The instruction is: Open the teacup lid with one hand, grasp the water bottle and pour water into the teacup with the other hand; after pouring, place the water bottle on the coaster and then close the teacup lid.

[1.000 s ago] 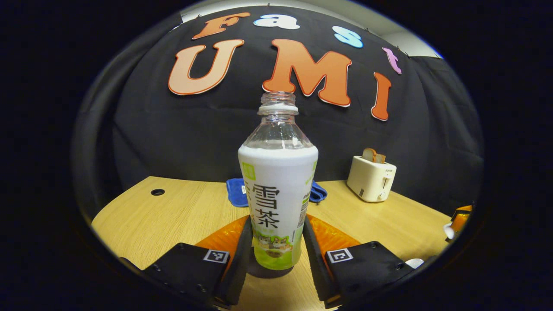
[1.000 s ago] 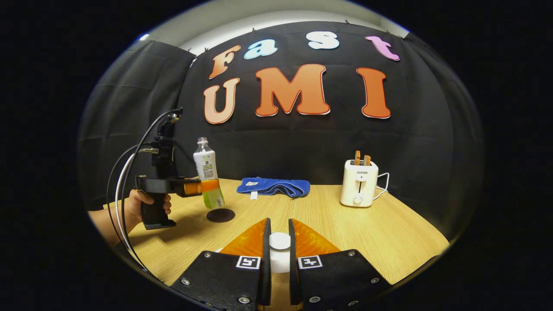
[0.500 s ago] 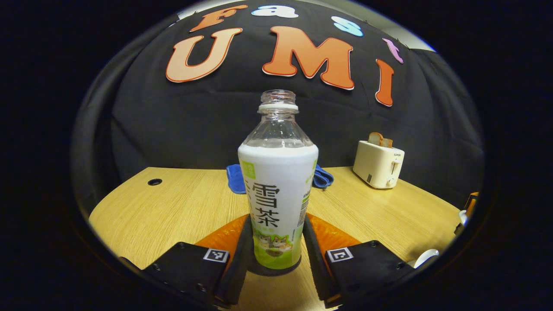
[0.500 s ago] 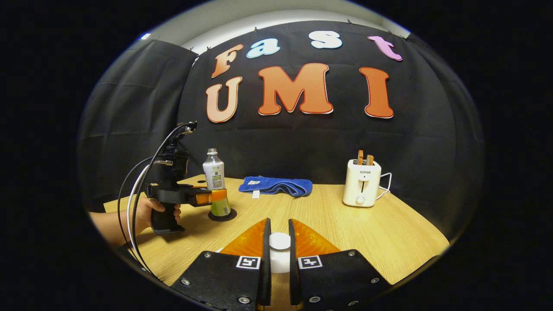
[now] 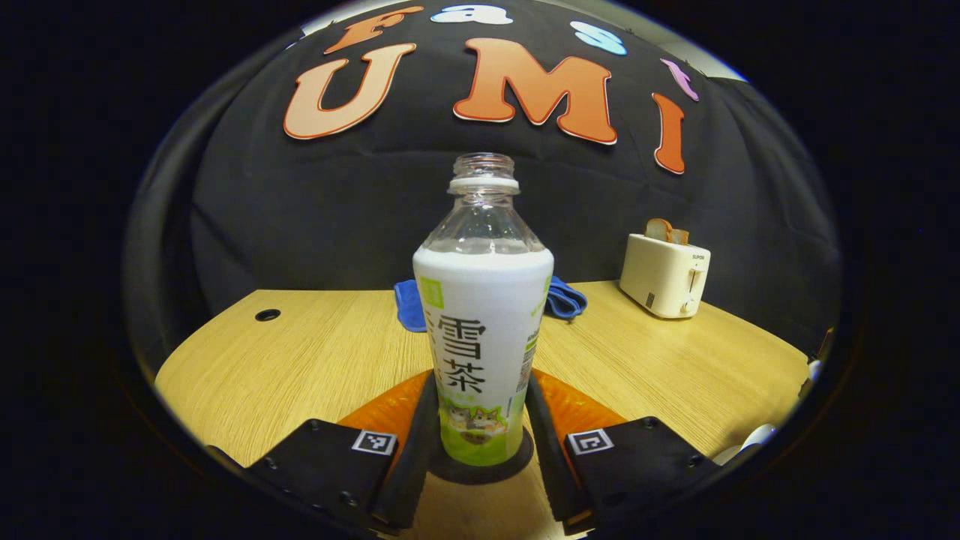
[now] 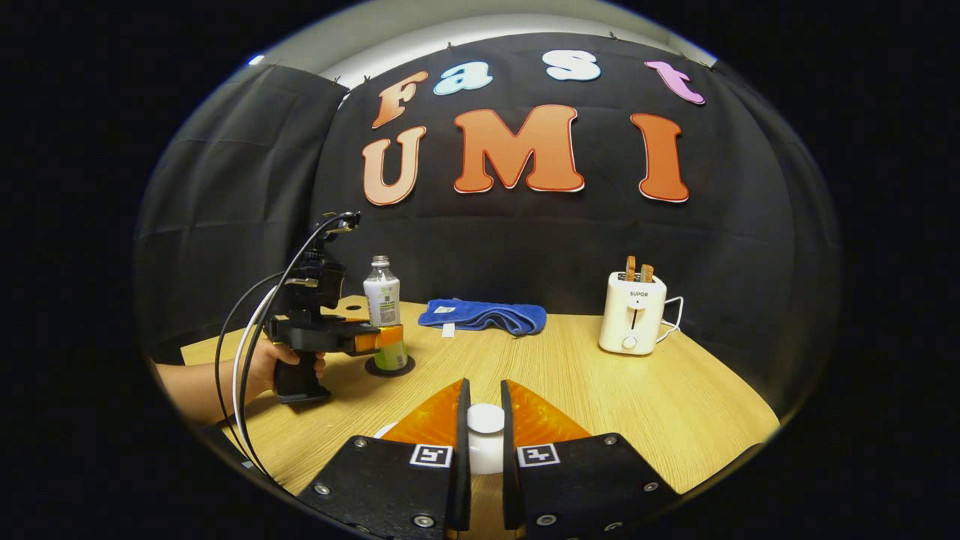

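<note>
A water bottle (image 5: 482, 330) with a white and green label and no cap stands upright on a dark round coaster (image 5: 480, 471). My left gripper (image 5: 480, 394) is shut on its lower part, one finger on each side. In the right gripper view the same bottle (image 6: 382, 300) and coaster (image 6: 390, 367) stand at the table's left, with the left gripper (image 6: 379, 339) held by a hand (image 6: 277, 366). My right gripper (image 6: 484, 397) is shut on the white knob of the teacup lid (image 6: 485, 435), held above the table. A white rim, perhaps the teacup (image 5: 757, 436), shows at the lower right of the left gripper view.
A blue cloth (image 6: 484, 315) lies at the back of the wooden table (image 6: 675, 405). A white toaster (image 6: 634, 319) with two bread slices stands at the back right. A cable hole (image 5: 267, 315) is at the table's far left corner.
The left gripper has lowered the bottle from a raised tilt down onto the coaster, where it now stands upright. The right gripper keeps its hold on the lid.
</note>
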Motion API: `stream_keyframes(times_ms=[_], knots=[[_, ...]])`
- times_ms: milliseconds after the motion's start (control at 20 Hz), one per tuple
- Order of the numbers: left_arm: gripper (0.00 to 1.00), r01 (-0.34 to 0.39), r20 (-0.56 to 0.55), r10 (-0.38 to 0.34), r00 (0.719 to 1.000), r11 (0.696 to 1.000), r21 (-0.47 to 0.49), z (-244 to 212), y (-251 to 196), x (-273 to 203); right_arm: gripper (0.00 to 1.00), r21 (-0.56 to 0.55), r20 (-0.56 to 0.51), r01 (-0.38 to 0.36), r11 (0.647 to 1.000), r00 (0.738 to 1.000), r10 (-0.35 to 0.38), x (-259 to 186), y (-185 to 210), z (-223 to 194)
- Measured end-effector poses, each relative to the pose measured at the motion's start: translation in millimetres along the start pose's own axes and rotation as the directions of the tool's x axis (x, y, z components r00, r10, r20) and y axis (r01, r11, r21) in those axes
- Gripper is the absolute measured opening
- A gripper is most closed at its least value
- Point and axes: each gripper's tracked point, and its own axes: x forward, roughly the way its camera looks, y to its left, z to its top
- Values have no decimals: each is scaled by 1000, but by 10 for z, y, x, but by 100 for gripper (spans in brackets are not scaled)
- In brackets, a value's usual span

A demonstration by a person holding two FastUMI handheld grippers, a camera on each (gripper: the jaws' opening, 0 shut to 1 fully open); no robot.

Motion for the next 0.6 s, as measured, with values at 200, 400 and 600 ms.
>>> stream_keyframes(times_ms=[200,400,600], knots=[[83,-39,-27,39,999,999,23,-88,64,-50,17,-7,0,-14,1000,1000,14,-3,78,2],[99,-52,-15,52,999,998,33,-53,72,-170,17,-8,-14,-10,1000,1000,10,2,91,-54],[99,-64,33,61,998,995,82,52,-16,-481,17,-19,-22,-34,999,999,33,27,220,-115]])
